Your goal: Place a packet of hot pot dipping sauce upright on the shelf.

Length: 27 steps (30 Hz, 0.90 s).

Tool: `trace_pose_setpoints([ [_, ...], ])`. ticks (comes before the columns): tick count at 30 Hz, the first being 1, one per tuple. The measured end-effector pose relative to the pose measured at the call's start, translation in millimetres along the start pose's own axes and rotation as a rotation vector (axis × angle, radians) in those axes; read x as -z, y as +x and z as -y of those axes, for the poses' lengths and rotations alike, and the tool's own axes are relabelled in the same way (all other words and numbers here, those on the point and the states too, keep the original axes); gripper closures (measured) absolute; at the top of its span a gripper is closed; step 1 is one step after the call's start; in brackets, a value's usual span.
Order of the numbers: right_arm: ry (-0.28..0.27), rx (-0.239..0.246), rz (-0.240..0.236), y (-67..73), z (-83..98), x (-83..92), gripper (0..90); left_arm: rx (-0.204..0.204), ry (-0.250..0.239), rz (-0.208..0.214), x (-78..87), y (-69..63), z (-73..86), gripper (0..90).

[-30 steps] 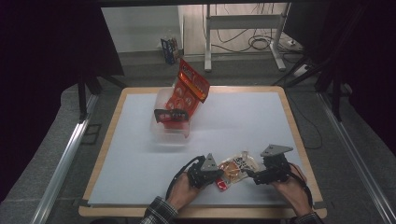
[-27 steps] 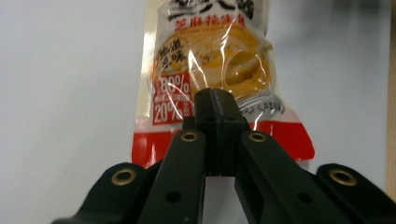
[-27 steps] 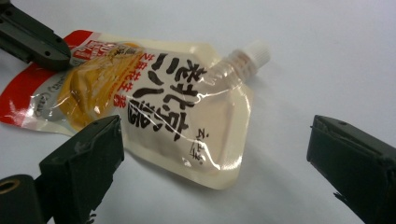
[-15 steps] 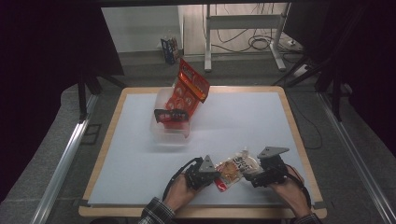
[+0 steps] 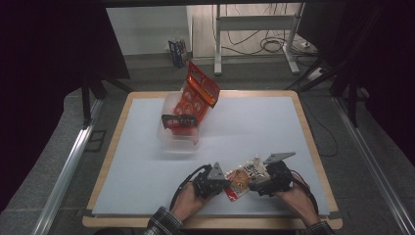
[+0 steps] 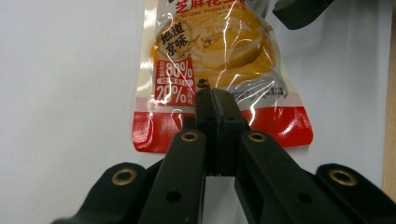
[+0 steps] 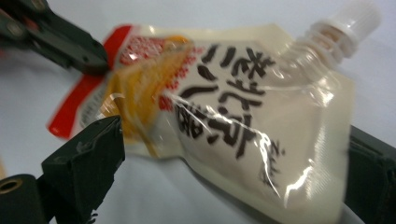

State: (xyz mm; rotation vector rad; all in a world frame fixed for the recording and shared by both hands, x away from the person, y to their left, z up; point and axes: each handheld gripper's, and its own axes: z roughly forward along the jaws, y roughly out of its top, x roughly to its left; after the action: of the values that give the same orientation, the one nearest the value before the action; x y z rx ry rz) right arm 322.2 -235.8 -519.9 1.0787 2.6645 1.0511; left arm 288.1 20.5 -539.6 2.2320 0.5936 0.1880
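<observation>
Here, near edge first: white counter (image 5: 147,161) with wooden rim, grey floor around it, dark curtains at the sides. Both hands enter from the bottom edge, forearms low, claws pointing at each other. Left claw (image 6: 215,100) is clamped tight on the red bottom seam of the sauce pouch (image 5: 243,177). Right claw (image 5: 255,180) straddles the pouch's spout end, wide, pads at its sides; grip unclear. The pouch sits at the front of the counter between them. Farther back: clear plastic tub (image 5: 178,132) holding red snack bags (image 5: 198,93). Beyond, metal stand legs (image 5: 218,44) and cables.
</observation>
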Motion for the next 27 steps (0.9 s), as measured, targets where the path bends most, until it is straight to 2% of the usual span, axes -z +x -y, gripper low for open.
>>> trace_pose_setpoints([
  [4,-0.02,-0.026,-0.038,-1.6,-3.3,-0.7,3.8,0.002,0.0,0.001,-0.1,0.0,-0.1,90.0],
  [5,-0.042,-0.051,-0.069,-2.2,-6.9,-0.7,3.9,-0.006,0.007,0.002,0.4,0.7,-0.2,90.0],
  [7,-0.062,-0.066,-0.096,-1.6,-9.8,-0.6,5.1,0.002,-0.001,0.001,-0.2,-0.2,-0.1,90.0],
  [9,-0.067,-0.067,-0.103,-1.0,-10.8,-0.5,6.3,-0.005,0.005,-0.001,0.2,0.1,-0.2,90.0],
  [10,-0.078,-0.07,-0.116,2.9,-14.0,-0.3,13.1,-0.01,0.005,0.0,0.2,0.3,-0.2,90.0],
  [11,-0.073,-0.068,-0.11,4.3,-15.0,-0.6,15.5,-0.01,0.005,-0.001,0.2,0.2,-0.2,90.0],
  [13,-0.056,-0.059,-0.09,7.6,-16.7,-2.8,21.1,-0.01,0.006,-0.003,0.3,-0.2,-0.1,90.0],
  [15,-0.035,-0.053,-0.056,8.4,-17.5,-4.4,30.9,-0.009,0.004,-0.003,0.3,-0.4,-0.1,90.0],
  [18,-0.03,-0.074,-0.046,3.5,-17.5,-4.6,44.3,-0.008,0.004,-0.002,0.2,-0.2,0.0,90.0],
  [21,-0.027,-0.107,-0.068,-0.8,-18.0,-3.2,53.0,-0.008,0.004,-0.002,0.3,-0.2,0.0,90.0],
  [24,-0.025,-0.076,-0.059,3.3,-20.3,-2.7,63.5,-0.004,-0.001,-0.005,0.1,-1.0,0.2,90.0],
  [25,-0.032,-0.057,-0.044,5.7,-21.2,-2.5,66.3,-0.015,0.007,-0.007,0.7,-0.2,0.1,90.0],
  [27,-0.045,-0.049,-0.034,7.5,-22.4,1.0,75.2,-0.002,-0.002,-0.004,0.2,-0.7,0.2,90.0],
])
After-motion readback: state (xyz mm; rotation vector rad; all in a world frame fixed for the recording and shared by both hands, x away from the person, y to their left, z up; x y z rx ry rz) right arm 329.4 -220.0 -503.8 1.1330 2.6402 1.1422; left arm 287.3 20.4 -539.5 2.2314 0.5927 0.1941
